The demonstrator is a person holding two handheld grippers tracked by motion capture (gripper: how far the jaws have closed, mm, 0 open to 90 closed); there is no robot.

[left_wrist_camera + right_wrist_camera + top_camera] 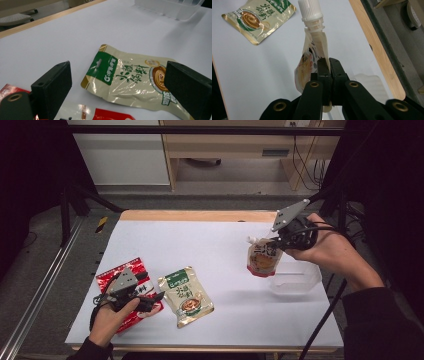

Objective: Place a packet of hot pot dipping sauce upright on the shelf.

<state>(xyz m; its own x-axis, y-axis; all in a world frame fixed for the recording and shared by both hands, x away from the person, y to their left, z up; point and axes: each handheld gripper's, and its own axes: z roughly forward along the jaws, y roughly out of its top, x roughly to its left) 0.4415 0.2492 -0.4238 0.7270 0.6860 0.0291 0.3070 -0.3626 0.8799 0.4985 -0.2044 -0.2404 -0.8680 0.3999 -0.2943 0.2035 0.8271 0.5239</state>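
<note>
Right tool (329, 62) clamped flat on the edge of a spouted pouch (262, 257), held up off the bench (210, 245) with the white cap (310, 8) pointing away from the jaws, just above and beside a clear plastic bin (295, 277) near the right edge. Left tool (117, 82) spread wide with nothing between the jaws, low over the near left corner, aimed at a cream-and-green flat pouch (130, 77) lying face up; beneath that hand, a red packet (125, 292) partly covered. Risk at the right: grip set on a thin seam only, so the hanging weight could pull the pouch loose or swing it against the bin's rim rather than into it; a quick tilt would make that likelier. Risk at the left: flat, glossy film lying flush on the bench, so jaws could slide over it or push it along instead of pinching; overlapping red packet close by could get caught in the same bite. Whether the bin already holds anything: hard to tell through its clear walls. Beyond the bench: wooden furniture and cables, well apart, nothing in the way.
</note>
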